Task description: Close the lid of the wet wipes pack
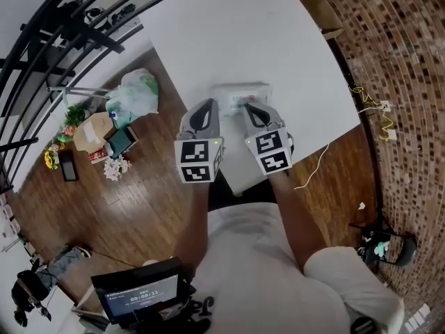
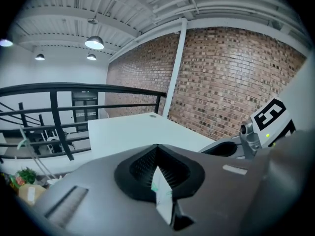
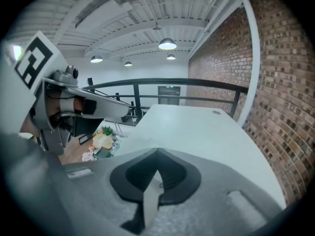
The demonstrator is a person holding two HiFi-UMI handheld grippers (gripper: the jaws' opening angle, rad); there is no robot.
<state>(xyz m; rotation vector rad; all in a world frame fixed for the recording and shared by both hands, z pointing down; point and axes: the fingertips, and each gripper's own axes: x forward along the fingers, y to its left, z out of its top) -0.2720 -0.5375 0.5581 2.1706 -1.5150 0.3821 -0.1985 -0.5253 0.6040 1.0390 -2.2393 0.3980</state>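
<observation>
Clutter lies on the wooden floor (image 1: 146, 207) to the left of the white surface (image 1: 229, 33): a pale plastic bag (image 1: 138, 90), a brown paper bag (image 1: 94, 131) and a small bunch of flowers (image 1: 115, 167), all well apart from the work. A black railing (image 1: 42, 47) curves round the far left, a brick wall (image 1: 396, 82) runs along the right, and a cardboard box (image 1: 318, 7) sits by the surface's far right corner. A thin white cable (image 1: 313, 169) trails off the near right edge, and a dark screen (image 1: 142, 294) shows low down beside the person's white shirt.

The wet wipes pack (image 1: 240, 96) lies flat on the surface near its front edge, the only thing on that part of it. It is a pale, roughly rectangular packet with a lighter patch on top; in the head view it is too small to tell whether the lid is up or down. Both tools reach over its near side and cover that edge: the left gripper (image 1: 208, 104) at the pack's left front corner, the right gripper (image 1: 249, 108) at its right front.

In the left gripper view the left gripper's jaws are clenched, the dark pads (image 2: 142, 168) meeting at their tip, with only a narrow white and green sliver showing through the slit below. In the right gripper view the right gripper's jaws are likewise pressed together, with a thin pale slit beneath the tip and nothing grasped
</observation>
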